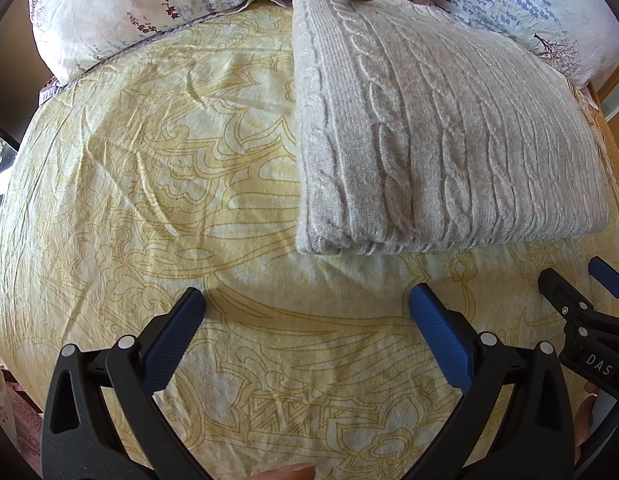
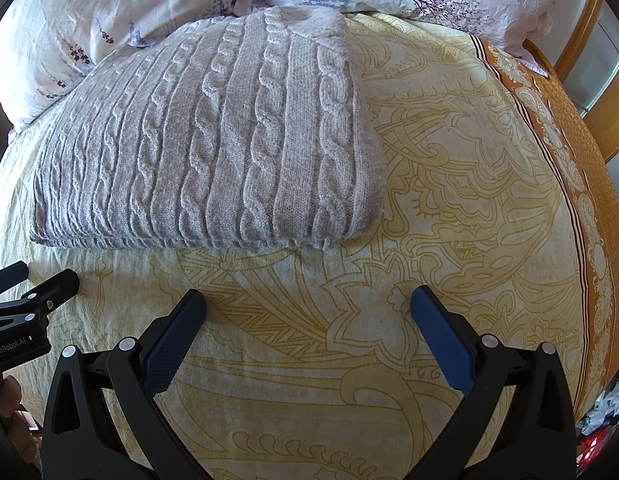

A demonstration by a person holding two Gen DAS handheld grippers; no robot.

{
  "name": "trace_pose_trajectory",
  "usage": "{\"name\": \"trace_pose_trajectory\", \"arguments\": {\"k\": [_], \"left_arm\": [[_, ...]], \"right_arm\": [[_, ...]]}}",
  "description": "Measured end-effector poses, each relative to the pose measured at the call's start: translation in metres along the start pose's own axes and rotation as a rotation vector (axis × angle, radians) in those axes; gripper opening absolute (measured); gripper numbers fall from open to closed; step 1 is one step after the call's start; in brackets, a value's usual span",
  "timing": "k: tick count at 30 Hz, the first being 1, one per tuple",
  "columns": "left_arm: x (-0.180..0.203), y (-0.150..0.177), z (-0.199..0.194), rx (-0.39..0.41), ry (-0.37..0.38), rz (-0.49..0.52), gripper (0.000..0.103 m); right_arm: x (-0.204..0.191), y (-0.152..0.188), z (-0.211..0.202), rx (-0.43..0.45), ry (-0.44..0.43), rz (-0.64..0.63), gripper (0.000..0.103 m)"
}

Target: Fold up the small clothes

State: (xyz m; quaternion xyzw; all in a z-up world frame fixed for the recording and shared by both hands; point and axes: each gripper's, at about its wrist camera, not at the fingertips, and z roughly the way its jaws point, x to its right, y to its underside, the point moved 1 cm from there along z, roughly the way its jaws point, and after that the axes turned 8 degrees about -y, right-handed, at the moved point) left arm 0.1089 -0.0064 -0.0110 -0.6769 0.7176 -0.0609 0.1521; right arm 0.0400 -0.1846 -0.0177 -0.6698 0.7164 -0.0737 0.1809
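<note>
Both claws (image 1: 305,300) (image 2: 307,300) spread apart, empty, low over bedsheet (image 1: 149,200), near folded sweater (image 1: 429,140).

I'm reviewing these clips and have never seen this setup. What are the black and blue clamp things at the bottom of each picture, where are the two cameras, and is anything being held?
There is no robot. A person holds a hand-operated gripper in each hand, and each carries a wide-angle camera looking forward along its two blue-padded jaws. One picture comes from the left gripper, the other from the right gripper. Each view also catches the other gripper at its edge. Both hover over a bed with a yellow patterned sheet. On it lies a grey cable-knit sweater, already folded into a neat rectangle, with floral pillows behind it. Both pairs of jaws stand wide open with only sheet between them, so nothing is held.
</note>
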Motion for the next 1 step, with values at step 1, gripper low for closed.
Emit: {"name": "trace_pose_trajectory", "arguments": {"k": [1], "left_arm": [[0.0002, -0.0025, 0.0002, 0.000, 0.000, 0.001, 0.101]], "right_arm": [[0.0001, -0.0001, 0.0000, 0.000, 0.000, 0.000, 0.102]]}}
